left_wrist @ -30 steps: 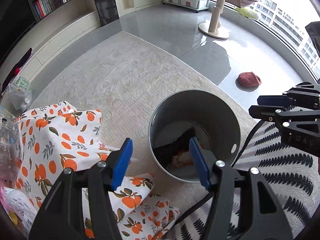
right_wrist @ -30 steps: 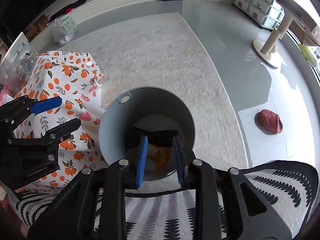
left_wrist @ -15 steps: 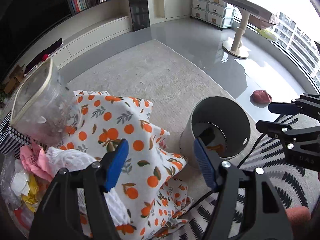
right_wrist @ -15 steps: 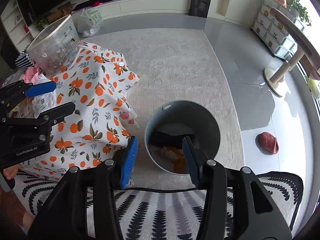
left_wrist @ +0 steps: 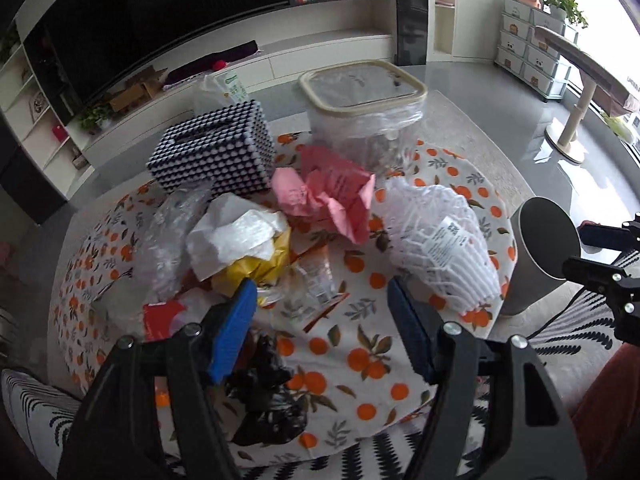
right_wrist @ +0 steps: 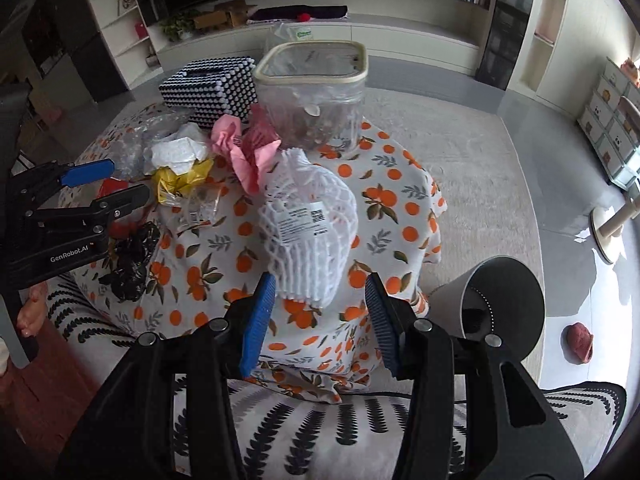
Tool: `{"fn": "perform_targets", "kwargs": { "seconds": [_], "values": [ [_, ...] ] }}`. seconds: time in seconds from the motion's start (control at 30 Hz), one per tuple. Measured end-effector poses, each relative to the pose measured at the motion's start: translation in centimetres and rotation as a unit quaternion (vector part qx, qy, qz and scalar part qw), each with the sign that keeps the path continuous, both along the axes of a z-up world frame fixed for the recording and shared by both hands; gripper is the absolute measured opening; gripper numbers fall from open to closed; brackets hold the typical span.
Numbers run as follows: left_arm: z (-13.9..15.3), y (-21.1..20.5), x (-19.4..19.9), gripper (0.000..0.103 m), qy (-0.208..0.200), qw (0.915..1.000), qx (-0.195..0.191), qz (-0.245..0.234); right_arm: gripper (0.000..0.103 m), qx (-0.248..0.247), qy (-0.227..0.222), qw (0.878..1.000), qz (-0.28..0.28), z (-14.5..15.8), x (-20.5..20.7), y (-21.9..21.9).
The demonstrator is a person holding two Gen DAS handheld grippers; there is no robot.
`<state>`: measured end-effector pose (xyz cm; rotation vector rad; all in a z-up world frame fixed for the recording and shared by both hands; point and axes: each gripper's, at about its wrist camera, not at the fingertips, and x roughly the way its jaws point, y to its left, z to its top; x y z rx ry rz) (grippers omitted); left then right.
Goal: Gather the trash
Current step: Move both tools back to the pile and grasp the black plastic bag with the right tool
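White foam netting [right_wrist: 308,228], with a printed label on it, lies on the orange-print cloth [right_wrist: 400,200] at the middle of your right wrist view, just above your right gripper [right_wrist: 320,320], whose blue-padded jaws have just been opening and stand apart with nothing between them. Left of the netting, crumpled pink paper [left_wrist: 332,196], a white plastic bag [left_wrist: 232,236], a yellow wrapper [left_wrist: 256,268] and a clear wrapper [left_wrist: 316,280] are heaped together, and a black plastic bag [left_wrist: 264,396] sits at the cloth's lower edge. Your left gripper [left_wrist: 320,320] hangs over that heap in the lower middle of the left wrist view; its jaws have also just been opening and are empty. Behind the trash stand a clear lidded container [left_wrist: 364,120] and a black-and-white dotted tissue box [left_wrist: 216,152]. The grey bin [right_wrist: 496,304] stands on the floor at the lower right of the right view, beside the cloth-covered table.
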<state>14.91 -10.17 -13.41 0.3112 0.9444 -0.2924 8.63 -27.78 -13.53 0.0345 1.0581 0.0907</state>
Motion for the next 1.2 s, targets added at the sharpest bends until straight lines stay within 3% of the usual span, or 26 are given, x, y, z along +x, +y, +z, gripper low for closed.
{"fn": "perform_targets", "kwargs": {
  "seconds": [0.2, 0.47, 0.57, 0.67, 0.97, 1.2],
  "values": [
    [0.4, 9.7, -0.6, 0.068, -0.002, 0.9981, 0.012, 0.061, 0.046, 0.012, 0.002, 0.999, 0.035, -0.4, 0.7, 7.8],
    [0.5, 18.7, -0.7, 0.068, -0.001, 0.9936, 0.016, 0.112, 0.046, 0.004, 0.020, 0.995, 0.094, -2.9, 1.5, 17.7],
    [0.3, 21.3, -0.1, 0.068, 0.019, 0.9924, -0.017, 0.120, 0.045, 0.000, 0.028, 0.993, 0.111, -4.2, 1.9, 20.7],
    [-0.1, 21.7, 0.6, 0.068, 0.004, 0.9936, 0.020, 0.111, 0.046, -0.007, 0.036, 0.993, 0.116, -5.6, 2.7, 23.0],
    [-4.2, 19.3, 2.9, 0.068, 0.030, 0.9992, 0.026, 0.007, 0.046, -0.014, 0.076, 0.994, 0.075, -10.7, 4.6, 25.4],
    [-7.3, 18.5, 3.5, 0.068, 0.057, 0.9977, 0.009, -0.034, 0.048, -0.009, 0.086, 0.995, 0.054, -12.4, 5.5, 26.1]
  ]
}}
